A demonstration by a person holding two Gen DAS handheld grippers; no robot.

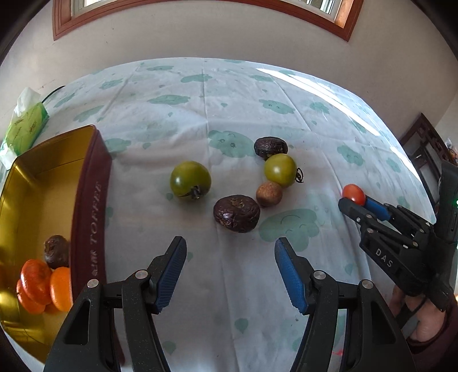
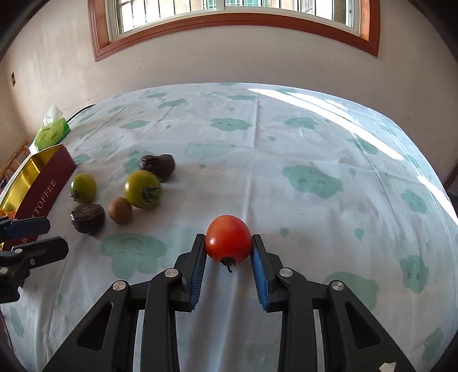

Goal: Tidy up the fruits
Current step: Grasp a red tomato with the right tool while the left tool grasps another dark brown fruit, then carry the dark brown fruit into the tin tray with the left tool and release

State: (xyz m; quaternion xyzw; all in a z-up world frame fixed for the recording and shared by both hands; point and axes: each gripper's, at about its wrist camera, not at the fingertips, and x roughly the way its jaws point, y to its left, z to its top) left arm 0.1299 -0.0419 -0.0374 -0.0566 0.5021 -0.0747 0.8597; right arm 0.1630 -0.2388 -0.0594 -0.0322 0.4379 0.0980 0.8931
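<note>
My right gripper (image 2: pixel 228 243) is shut on a red tomato (image 2: pixel 228 239); its blue pads press both sides. In the left wrist view the same red tomato (image 1: pixel 353 194) sits in the right gripper (image 1: pixel 356 201) at the far right. My left gripper (image 1: pixel 230 251) hangs open over the cloth with nothing between its fingers, just short of a wrinkled dark fruit (image 1: pixel 236 213). Beyond lie two green tomatoes (image 1: pixel 190 179) (image 1: pixel 280 169), a small brown fruit (image 1: pixel 269 193) and another dark fruit (image 1: pixel 270 147). A gold-lined toffee tin (image 1: pixel 91 200) at the left holds orange fruits (image 1: pixel 43 282) and a dark one (image 1: pixel 55 250).
A green tissue pack (image 1: pixel 24 126) lies behind the tin at the table's far left. The table wears a white cloth with green cloud prints (image 2: pixel 286 160). A wall with a wood-framed window (image 2: pixel 229 17) stands behind. Dark furniture (image 1: pixel 426 148) is at the right.
</note>
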